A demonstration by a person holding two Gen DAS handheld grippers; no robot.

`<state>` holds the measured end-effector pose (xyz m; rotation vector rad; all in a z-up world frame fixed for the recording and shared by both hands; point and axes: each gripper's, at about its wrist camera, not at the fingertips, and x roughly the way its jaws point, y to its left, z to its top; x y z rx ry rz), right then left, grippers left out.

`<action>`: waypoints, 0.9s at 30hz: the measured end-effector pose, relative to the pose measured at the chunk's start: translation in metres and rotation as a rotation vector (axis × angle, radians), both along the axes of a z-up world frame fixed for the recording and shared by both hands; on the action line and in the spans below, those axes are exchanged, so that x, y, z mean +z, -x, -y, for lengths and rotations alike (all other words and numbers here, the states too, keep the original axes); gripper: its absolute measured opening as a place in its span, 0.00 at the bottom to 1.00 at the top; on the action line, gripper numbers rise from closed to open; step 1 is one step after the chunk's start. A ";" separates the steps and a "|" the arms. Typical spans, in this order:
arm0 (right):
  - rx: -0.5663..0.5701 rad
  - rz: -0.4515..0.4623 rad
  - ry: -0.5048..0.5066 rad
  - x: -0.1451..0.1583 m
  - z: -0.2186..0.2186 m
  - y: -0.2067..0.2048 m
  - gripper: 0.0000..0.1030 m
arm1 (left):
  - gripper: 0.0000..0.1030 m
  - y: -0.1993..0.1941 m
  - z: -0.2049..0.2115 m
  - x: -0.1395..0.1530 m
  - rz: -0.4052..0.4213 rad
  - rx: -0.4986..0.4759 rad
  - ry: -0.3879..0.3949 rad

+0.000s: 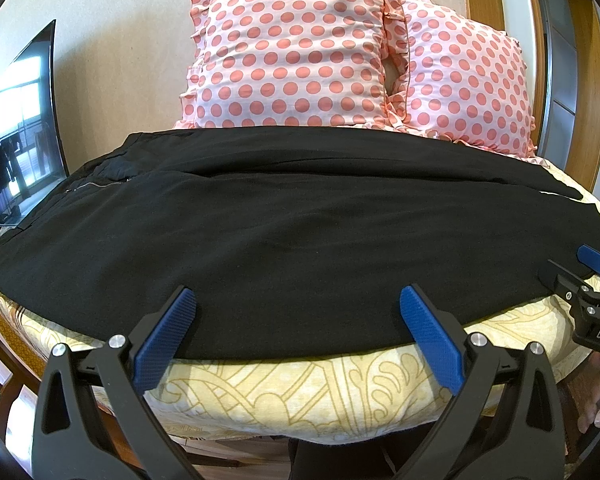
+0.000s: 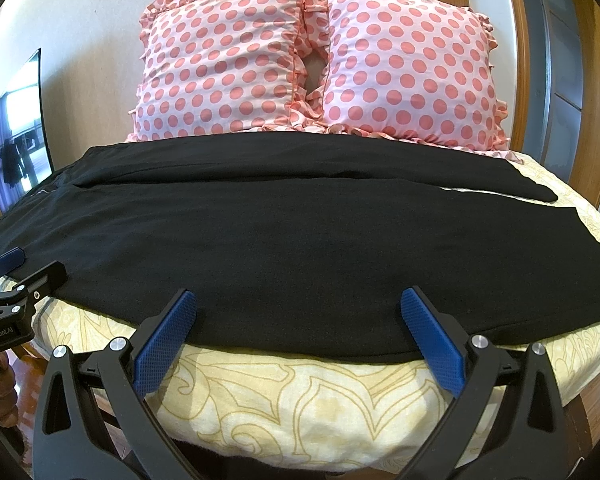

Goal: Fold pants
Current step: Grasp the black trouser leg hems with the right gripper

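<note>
Black pants (image 1: 292, 232) lie flat across the bed, waist with a zipper at the left, legs running right; they also show in the right wrist view (image 2: 300, 240). The two leg ends lie apart at the right (image 2: 539, 196). My left gripper (image 1: 298, 300) is open and empty, its blue pads over the near edge of the pants. My right gripper (image 2: 298, 300) is open and empty too, over the near edge further right. Each gripper shows at the side of the other's view, the right one (image 1: 579, 276) and the left one (image 2: 24, 268).
The bed has a cream patterned cover (image 1: 300, 392). Two pink polka-dot pillows (image 1: 292, 56) (image 2: 411, 64) stand against the wall behind the pants. A TV screen (image 1: 20, 120) stands at the left. A wooden door frame (image 2: 587, 80) is at the right.
</note>
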<state>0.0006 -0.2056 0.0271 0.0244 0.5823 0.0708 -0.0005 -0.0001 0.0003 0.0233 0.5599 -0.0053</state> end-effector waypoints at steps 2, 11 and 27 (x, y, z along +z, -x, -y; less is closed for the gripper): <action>0.001 0.004 0.000 -0.002 -0.001 -0.001 0.99 | 0.98 0.000 0.000 0.000 0.000 0.000 -0.001; -0.074 0.038 -0.043 0.062 0.053 -0.039 0.99 | 0.98 -0.006 -0.005 0.022 0.014 -0.040 0.028; -0.762 -0.346 -0.209 0.034 0.300 -0.309 0.45 | 0.98 -0.044 0.012 0.044 0.010 -0.172 0.036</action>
